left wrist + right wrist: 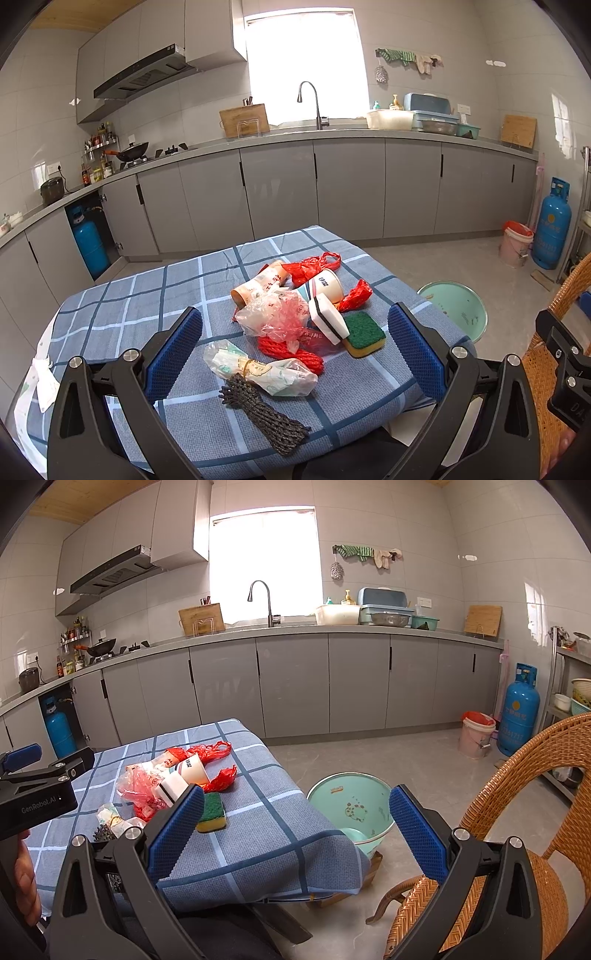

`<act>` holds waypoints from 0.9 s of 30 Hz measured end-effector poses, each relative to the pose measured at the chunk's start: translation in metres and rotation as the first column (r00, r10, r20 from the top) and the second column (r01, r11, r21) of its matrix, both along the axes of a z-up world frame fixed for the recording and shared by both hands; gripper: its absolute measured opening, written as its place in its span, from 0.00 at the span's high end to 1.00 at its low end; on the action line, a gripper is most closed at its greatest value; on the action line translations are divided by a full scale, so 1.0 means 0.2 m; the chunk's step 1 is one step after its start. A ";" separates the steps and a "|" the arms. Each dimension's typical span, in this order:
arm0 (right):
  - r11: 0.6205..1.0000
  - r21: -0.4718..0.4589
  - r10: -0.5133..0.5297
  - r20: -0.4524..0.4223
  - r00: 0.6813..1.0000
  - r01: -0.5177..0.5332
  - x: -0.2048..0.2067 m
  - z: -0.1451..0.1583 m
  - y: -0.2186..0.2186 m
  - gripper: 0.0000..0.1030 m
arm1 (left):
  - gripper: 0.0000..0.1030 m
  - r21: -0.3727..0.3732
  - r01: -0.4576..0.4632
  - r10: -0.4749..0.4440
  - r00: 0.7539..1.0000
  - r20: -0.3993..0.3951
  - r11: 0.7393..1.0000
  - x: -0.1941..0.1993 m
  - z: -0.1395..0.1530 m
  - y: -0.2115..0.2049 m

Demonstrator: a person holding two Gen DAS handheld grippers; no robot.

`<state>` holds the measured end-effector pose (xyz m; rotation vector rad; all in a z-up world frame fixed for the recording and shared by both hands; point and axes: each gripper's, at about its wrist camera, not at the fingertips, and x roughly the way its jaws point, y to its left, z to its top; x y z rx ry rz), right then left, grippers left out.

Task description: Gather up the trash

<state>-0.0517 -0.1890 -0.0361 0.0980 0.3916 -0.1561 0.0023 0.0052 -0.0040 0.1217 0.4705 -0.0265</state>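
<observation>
- The trash — a red plastic bag (314, 267), paper cup (328, 283), clear wrapper (275, 315), red rope (291, 352), dark rope bundle (264, 417) and two sponges — lies heaped mid-table on the checked tablecloth (140, 306).
- The mint bin (351, 808) stands on the floor just beside the table's right edge.
- Left gripper (295, 354) hovers over the pile, jaws spread wide, holding nothing.
- Right gripper (295, 834) — equally wide open, empty — hangs past the table edge towards the bin.
- Risks: thin film could slip from the pads; tangled pieces may drag neighbours off the table; a snagged cloth would shift everything.
</observation>
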 end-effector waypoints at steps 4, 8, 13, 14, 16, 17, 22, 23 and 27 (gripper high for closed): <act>1.000 0.002 0.001 0.000 1.000 -0.001 0.00 -0.01 0.01 0.04 | 0.04 0.001 0.001 -0.001 1.000 0.001 1.000 0.00 0.00 0.00; 1.000 0.001 0.002 0.000 1.000 -0.002 0.00 0.00 0.01 0.04 | 0.04 0.001 0.001 -0.001 1.000 0.001 1.000 0.00 0.00 0.00; 1.000 0.001 0.001 0.001 1.000 -0.001 0.00 -0.01 0.02 0.04 | 0.04 0.000 0.000 0.000 1.000 0.000 1.000 0.00 0.00 0.00; 1.000 0.001 0.002 0.001 1.000 -0.002 0.00 -0.01 0.02 0.04 | 0.04 0.000 0.002 -0.002 1.000 0.001 1.000 0.00 0.00 0.00; 1.000 0.002 0.001 0.000 1.000 -0.001 0.00 -0.01 0.01 0.04 | 0.04 0.001 0.002 -0.002 1.000 0.001 1.000 0.00 0.00 0.00; 1.000 0.002 0.001 0.001 1.000 -0.001 0.00 -0.01 0.02 0.04 | 0.04 0.001 0.002 -0.002 1.000 0.001 1.000 0.00 0.00 0.00; 1.000 0.003 0.001 0.001 1.000 -0.001 0.00 0.00 0.01 0.04 | 0.04 0.000 0.001 -0.001 1.000 0.001 1.000 0.00 0.00 0.00; 1.000 0.003 0.002 0.002 1.000 -0.002 0.00 0.00 0.02 0.04 | 0.04 0.000 0.001 -0.001 1.000 0.001 1.000 0.00 0.00 0.00; 1.000 0.004 0.008 0.006 1.000 -0.008 0.00 0.01 0.02 0.04 | 0.04 0.001 -0.001 0.001 1.000 0.002 1.000 0.00 0.00 0.00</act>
